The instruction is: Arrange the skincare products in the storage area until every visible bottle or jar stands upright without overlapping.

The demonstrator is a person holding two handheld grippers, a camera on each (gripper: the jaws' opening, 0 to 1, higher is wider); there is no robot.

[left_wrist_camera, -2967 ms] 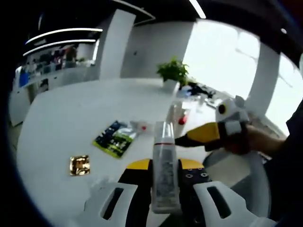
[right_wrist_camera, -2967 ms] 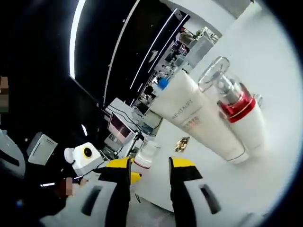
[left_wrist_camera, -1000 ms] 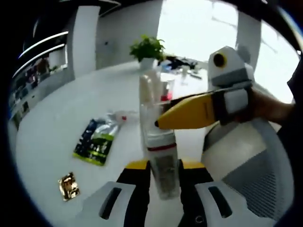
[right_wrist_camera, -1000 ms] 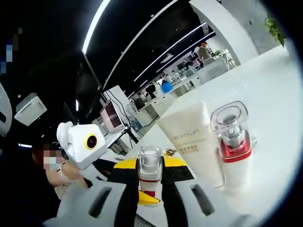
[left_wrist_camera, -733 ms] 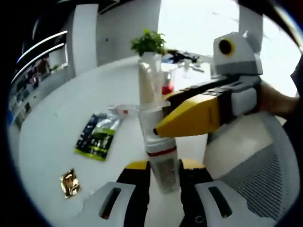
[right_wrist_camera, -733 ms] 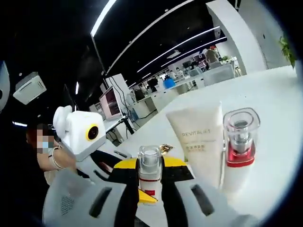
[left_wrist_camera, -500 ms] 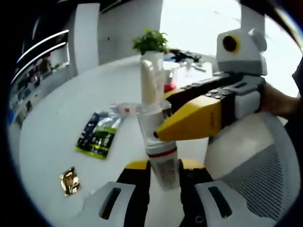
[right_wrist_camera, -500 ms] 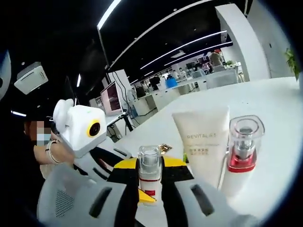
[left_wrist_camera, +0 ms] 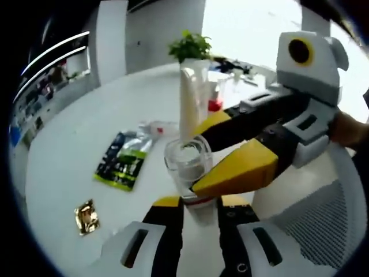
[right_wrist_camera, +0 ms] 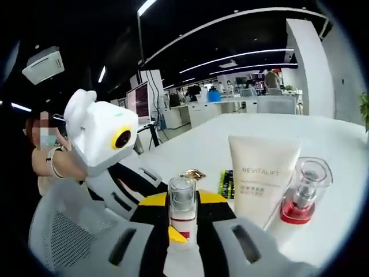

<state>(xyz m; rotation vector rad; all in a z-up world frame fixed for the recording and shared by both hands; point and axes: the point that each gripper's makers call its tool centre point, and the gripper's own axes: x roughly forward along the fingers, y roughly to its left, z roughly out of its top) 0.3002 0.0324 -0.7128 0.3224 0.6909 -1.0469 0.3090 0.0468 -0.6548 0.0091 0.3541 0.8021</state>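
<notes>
A small clear-capped bottle point(left_wrist_camera: 185, 164) with a red band is held above the white table point(left_wrist_camera: 75, 133). My left gripper point(left_wrist_camera: 199, 203) is shut on its lower body. My right gripper point(left_wrist_camera: 195, 160) comes in from the right, its yellow jaws closed on either side of the cap end. In the right gripper view the same bottle point(right_wrist_camera: 183, 193) stands between my right gripper point(right_wrist_camera: 183, 199), and the left gripper point(right_wrist_camera: 173, 231) reaches in from the left below it. A white REVITALIFT tube point(right_wrist_camera: 262, 176) and a red-collared pump bottle point(right_wrist_camera: 304, 193) stand upright side by side.
A green-black sachet point(left_wrist_camera: 122, 161) and a gold sachet point(left_wrist_camera: 86, 216) lie flat on the table. A potted plant point(left_wrist_camera: 193, 46) stands at the far edge. A grey mesh chair point(left_wrist_camera: 311, 231) is close by on the right. A person's hand point(right_wrist_camera: 52, 164) holds the left gripper.
The right gripper came in from the right and shut on the bottle the left gripper holds. The bottle's cap has tipped toward the left camera. Both views have shifted.
</notes>
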